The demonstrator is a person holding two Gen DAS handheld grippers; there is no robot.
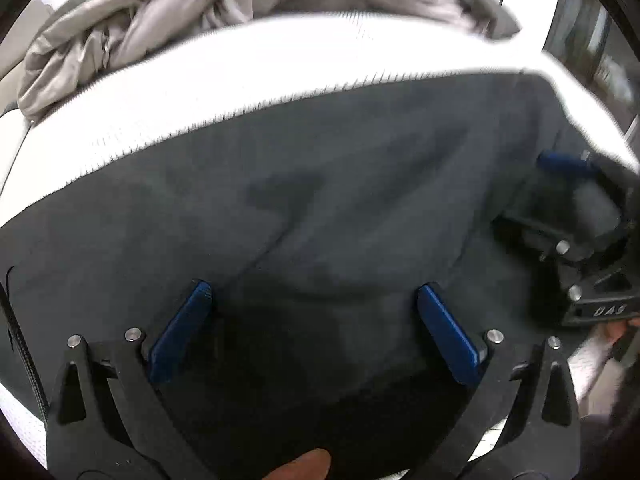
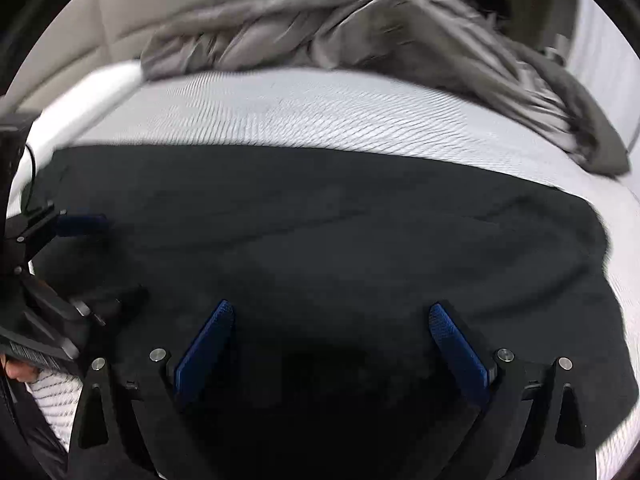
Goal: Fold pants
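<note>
Dark grey pants (image 1: pixel 320 200) lie spread flat on a white ribbed mattress (image 1: pixel 240 68). In the left wrist view my left gripper (image 1: pixel 314 290) hovers just over the cloth, its blue pads wide apart and nothing between them. At the right edge of that view sits my right gripper (image 1: pixel 576 200), low on the pants. In the right wrist view the pants (image 2: pixel 340 232) fill the middle, and my right gripper (image 2: pixel 332 312) stands open above them, empty. My left gripper (image 2: pixel 76 236) shows at the far left there, one blue pad (image 2: pixel 82 222) resting on the cloth.
A rumpled grey duvet (image 2: pixel 360 28) is heaped at the far side of the mattress (image 2: pixel 280 112), also seen as the duvet (image 1: pixel 160 12) in the left wrist view. A beige padded headboard (image 2: pixel 120 12) stands behind it. A fingertip (image 1: pixel 304 464) shows at the bottom.
</note>
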